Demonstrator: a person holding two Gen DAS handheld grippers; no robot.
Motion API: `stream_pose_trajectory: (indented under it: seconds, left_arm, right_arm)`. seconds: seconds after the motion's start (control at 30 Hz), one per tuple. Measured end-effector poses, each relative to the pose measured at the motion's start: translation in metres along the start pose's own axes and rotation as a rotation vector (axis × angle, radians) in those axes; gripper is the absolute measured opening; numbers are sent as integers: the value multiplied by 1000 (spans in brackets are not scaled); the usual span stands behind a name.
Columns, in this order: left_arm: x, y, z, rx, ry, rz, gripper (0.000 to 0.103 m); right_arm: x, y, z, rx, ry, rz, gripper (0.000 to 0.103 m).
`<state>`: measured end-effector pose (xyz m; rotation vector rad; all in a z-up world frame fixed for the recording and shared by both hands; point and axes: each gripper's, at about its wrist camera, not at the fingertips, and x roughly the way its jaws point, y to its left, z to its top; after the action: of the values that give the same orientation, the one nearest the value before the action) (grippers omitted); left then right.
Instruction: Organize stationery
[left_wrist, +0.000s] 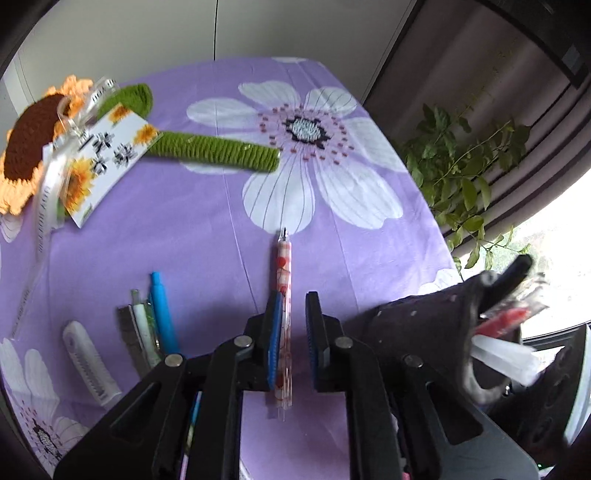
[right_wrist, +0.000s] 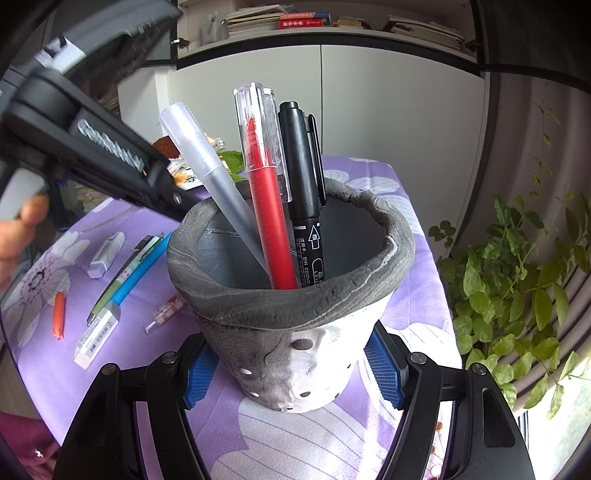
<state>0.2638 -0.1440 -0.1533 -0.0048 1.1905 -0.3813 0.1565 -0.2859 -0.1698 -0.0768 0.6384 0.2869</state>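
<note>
A grey clay pen pot (right_wrist: 288, 314) stands on the purple flowered cloth. My right gripper (right_wrist: 291, 371) is shut on its lower wall, a blue pad on each side. In the pot lean a frosted pen (right_wrist: 207, 177), a red pen (right_wrist: 264, 192) and a black marker (right_wrist: 303, 177). My left gripper (left_wrist: 293, 332) points steeply down, its pads almost together and holding nothing. Below it, in line with the narrow gap, a red-and-white patterned pen (left_wrist: 285, 280) lies on the cloth, seen also as the patterned pen (right_wrist: 166, 310) left of the pot.
Left of the pot lie a blue pen (right_wrist: 142, 271), a green pen (right_wrist: 123, 277), two white erasers (right_wrist: 96, 334) and an orange stick (right_wrist: 58, 314). A crochet sunflower (left_wrist: 29, 147) with a card (left_wrist: 103, 162) is at the far left. A leafy plant (right_wrist: 517, 288) hangs off the right edge.
</note>
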Motion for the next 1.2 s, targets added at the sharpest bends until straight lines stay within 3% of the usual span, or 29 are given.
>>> stream_pose_trajectory:
  seconds: [0.1,0.17,0.4,0.7,1.0,1.03,1.1,1.2]
  left_arm:
    - [16,5,4,-28,16,9,25]
    - [19,6,7,-37,9,30,40]
    - [16,6,2,-12,9,71,40]
    - [-14,16,-56,29,25,44,40]
    - [-7,2,-65,68,-9,47,38]
    - [-5,0,-66,75,-14,52,34]
    - [-4,-3,-67,98,-28,73,10]
    - [-6,2,-69,85,-19,46,8]
  right_arm:
    - [0,0,0,0,0,2,73]
    - [1,-2,0,0,0,3,73]
    - [1,-2,1,1,0,10,73]
    - [2,-3,1,1,0,11,73]
    - [3,-4,1,-1,0,3,73]
    - [3,-4,1,-1,0,1,73]
    - [3,-4,1,-1,0,-1,73]
    - [2,-3,1,1,-2,-3,73]
